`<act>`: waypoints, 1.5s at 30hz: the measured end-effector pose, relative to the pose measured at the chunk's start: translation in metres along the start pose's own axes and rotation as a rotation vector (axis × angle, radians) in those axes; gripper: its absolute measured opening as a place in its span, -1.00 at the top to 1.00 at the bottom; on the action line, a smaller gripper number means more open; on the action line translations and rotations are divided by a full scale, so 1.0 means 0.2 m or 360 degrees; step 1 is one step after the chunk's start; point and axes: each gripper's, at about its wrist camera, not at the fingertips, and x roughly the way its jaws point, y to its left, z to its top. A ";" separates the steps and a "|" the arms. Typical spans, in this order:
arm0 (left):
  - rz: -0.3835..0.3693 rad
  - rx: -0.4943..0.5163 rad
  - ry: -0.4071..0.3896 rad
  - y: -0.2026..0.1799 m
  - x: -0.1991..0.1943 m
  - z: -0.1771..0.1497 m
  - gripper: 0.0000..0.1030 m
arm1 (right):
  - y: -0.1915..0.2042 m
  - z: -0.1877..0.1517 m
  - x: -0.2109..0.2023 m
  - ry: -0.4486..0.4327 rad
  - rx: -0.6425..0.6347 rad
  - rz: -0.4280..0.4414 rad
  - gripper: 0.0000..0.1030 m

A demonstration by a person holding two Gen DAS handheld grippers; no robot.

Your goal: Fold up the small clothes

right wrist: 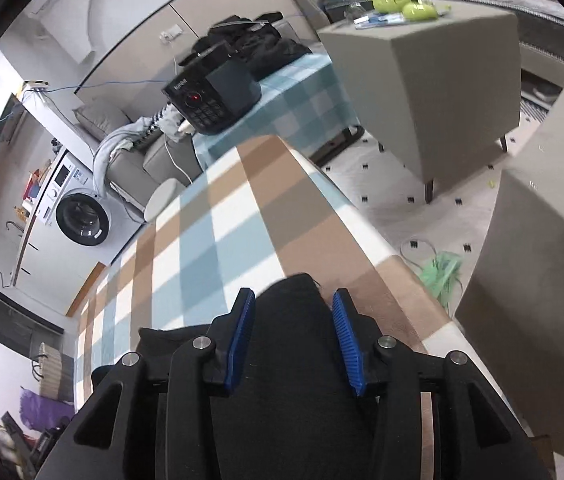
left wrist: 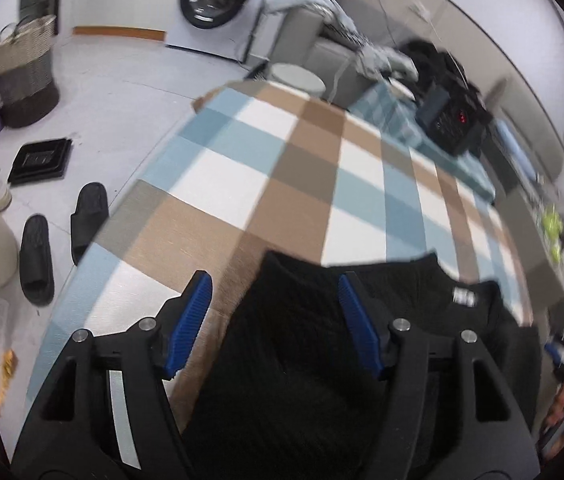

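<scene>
Left wrist view: your left tool stands with its two ribbed blue pads well apart, nothing pinched between them. Below the gap lies the one black ribbed-knit garment, flat on the table, its neckline and a small white label just right of the right pad. The cloth looks soft and finely ridged. Under it spreads the checked tablecloth of brown, pale blue and white squares, smooth and flat.

In the right wrist view, your right tool also has its jaws parted, with a narrower gap. A rounded end of the same black garment runs between the blue pads; I cannot tell whether they touch the fabric, but they do not clamp it.

Further out in the left view you can count two black rubber slippers side by side on the pale floor, one woven basket with handles, one flat black square tray, and one white front-loading washing machine. At the table's far end sits one black boxy device with red lights.
</scene>
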 end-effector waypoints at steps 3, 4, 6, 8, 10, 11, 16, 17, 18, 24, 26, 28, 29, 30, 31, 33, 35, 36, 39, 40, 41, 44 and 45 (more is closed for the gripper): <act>0.0048 0.0126 -0.0005 -0.07 0.04 -0.03 -0.16 | -0.03 0.00 0.08 0.0074 0.0036 -0.0008 0.19; 0.0056 0.0159 -0.0006 -0.09 0.06 -0.04 -0.02 | -0.03 -0.01 0.10 0.0085 0.0027 -0.0014 0.19; 0.0061 0.0202 -0.0021 -0.11 0.07 -0.04 0.45 | -0.01 -0.01 0.13 0.0101 -0.0006 -0.0030 0.19; 0.0083 0.0243 -0.0037 -0.13 0.07 -0.04 0.77 | 0.03 -0.02 0.14 0.0074 -0.0081 -0.0066 0.19; 0.0052 0.0235 -0.0054 -0.12 0.06 -0.04 0.91 | 0.06 -0.02 0.15 0.0068 -0.0160 -0.0082 0.22; 0.0048 0.0229 -0.0075 -0.11 0.04 -0.03 0.93 | 0.06 -0.03 0.15 0.0053 -0.0180 -0.0091 0.26; 0.0018 0.0141 -0.0200 -0.04 -0.07 0.00 0.94 | 0.02 -0.02 0.14 0.0032 -0.0134 -0.0082 0.51; 0.0016 0.0116 -0.0214 -0.02 -0.09 0.01 0.94 | 0.01 -0.02 0.14 0.0022 -0.0129 -0.0087 0.51; 0.0002 0.0085 -0.0226 0.00 -0.10 0.02 0.94 | 0.01 -0.01 0.14 0.0027 -0.0117 -0.0078 0.51; 0.0013 0.0024 -0.0100 0.05 -0.03 0.03 0.66 | 0.00 0.00 0.15 0.0082 -0.0070 -0.0031 0.25; 0.0017 0.0050 -0.0052 0.03 0.00 0.02 0.17 | 0.01 0.00 0.16 0.0084 -0.0075 -0.0029 0.24; 0.0006 0.0062 -0.0053 0.02 0.01 0.00 -0.06 | 0.01 -0.01 0.18 0.0076 -0.0085 -0.0056 0.24; 0.0012 0.0078 -0.0049 0.01 0.03 0.00 -0.06 | 0.01 -0.01 0.19 0.0075 -0.0095 -0.0066 0.25; 0.0018 0.0095 -0.0042 0.00 0.04 0.00 -0.06 | 0.02 -0.01 0.20 0.0064 -0.0103 -0.0071 0.29; 0.0017 0.0103 -0.0038 -0.01 0.05 -0.01 0.01 | 0.02 -0.02 0.20 0.0049 -0.0115 -0.0072 0.46; -0.0020 0.0099 -0.0047 -0.01 0.06 -0.01 0.61 | 0.04 -0.02 0.20 0.0019 -0.0151 -0.0067 0.61; -0.0028 0.0100 -0.0052 -0.01 0.07 -0.02 0.90 | 0.04 -0.02 0.18 -0.0019 -0.0173 -0.0048 0.81; -0.0040 0.0092 -0.0083 0.00 0.05 -0.02 0.92 | 0.04 -0.02 0.15 -0.0050 -0.0163 -0.0022 0.83; -0.0049 0.0097 -0.0155 0.00 -0.01 -0.02 0.93 | 0.05 -0.01 0.08 -0.0128 -0.0174 0.0047 0.84; -0.0053 0.0085 -0.0176 0.00 -0.04 -0.01 0.93 | 0.06 0.00 0.04 -0.0161 -0.0173 0.0081 0.84; -0.0061 0.0074 -0.0192 0.00 -0.06 -0.01 0.93 | 0.06 0.00 0.02 -0.0177 -0.0174 0.0101 0.84; -0.0076 0.0053 -0.0253 0.00 -0.13 0.01 0.93 | 0.09 0.01 -0.03 -0.0216 -0.0176 0.0145 0.84; -0.0072 0.0051 -0.0268 0.00 -0.14 0.02 0.93 | 0.10 0.02 -0.04 -0.0234 -0.0176 0.0148 0.84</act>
